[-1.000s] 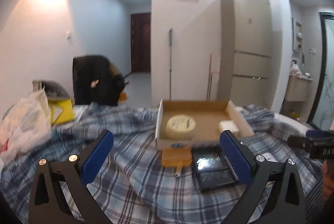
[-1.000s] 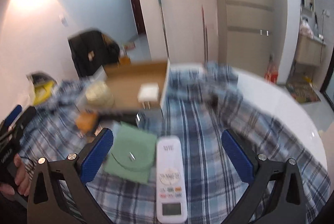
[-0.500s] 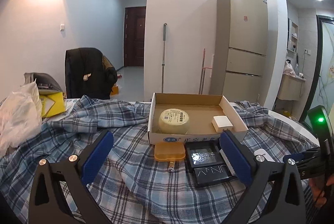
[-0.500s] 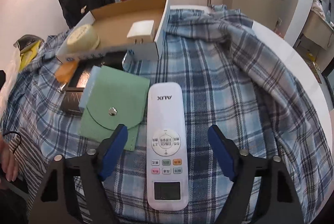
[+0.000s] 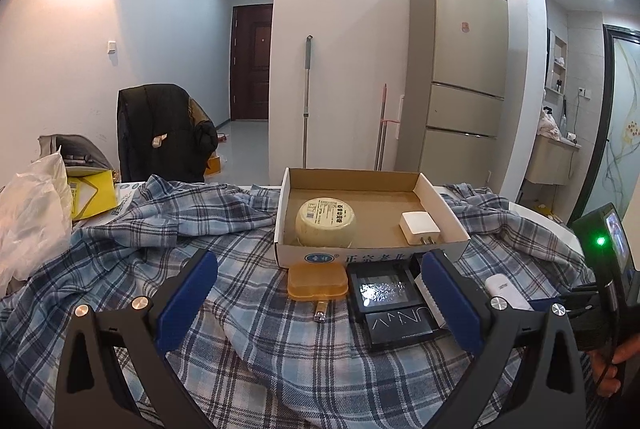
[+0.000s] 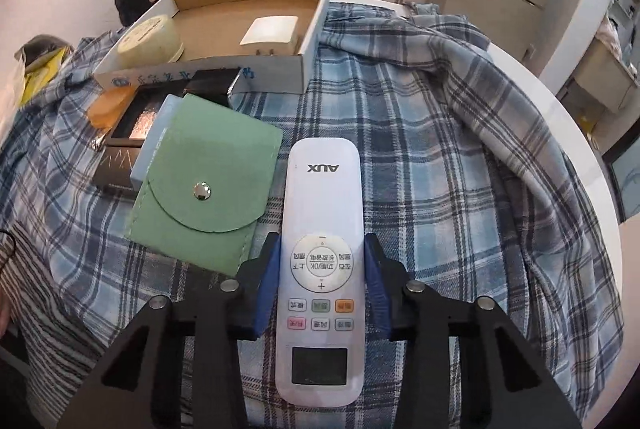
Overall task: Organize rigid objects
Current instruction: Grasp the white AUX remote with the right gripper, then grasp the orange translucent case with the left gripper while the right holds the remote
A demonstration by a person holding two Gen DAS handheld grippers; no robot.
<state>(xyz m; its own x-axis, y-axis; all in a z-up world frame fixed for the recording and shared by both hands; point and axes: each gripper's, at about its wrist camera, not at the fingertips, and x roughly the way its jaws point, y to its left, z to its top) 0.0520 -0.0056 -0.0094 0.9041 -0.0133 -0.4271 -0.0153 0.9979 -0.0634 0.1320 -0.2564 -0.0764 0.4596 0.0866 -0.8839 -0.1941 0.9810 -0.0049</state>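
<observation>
A white AUX remote (image 6: 322,253) lies on the plaid cloth. My right gripper (image 6: 322,281) is shut on it, blue pads against its two long sides. A green snap pouch (image 6: 208,185) lies just left of the remote. A cardboard box (image 6: 308,41) behind holds a cream round tin (image 6: 150,39) and a white charger (image 6: 272,31). In the left wrist view the box (image 5: 372,257) sits ahead with the tin (image 5: 325,221) and charger (image 5: 419,225) inside. An orange case (image 5: 317,281) and a black case (image 5: 394,303) lie in front of it. My left gripper (image 5: 318,305) is open and empty above the cloth.
A white plastic bag (image 5: 32,221) and a yellow item (image 5: 90,197) sit at the table's left end. A chair with a dark jacket (image 5: 164,133) stands behind. The round white table edge (image 6: 560,101) shows at the right. A small metal piece (image 5: 320,315) lies below the orange case.
My right gripper moved forward and down over the remote and closed on its sides. The left gripper steadied and stayed open, facing the box.
</observation>
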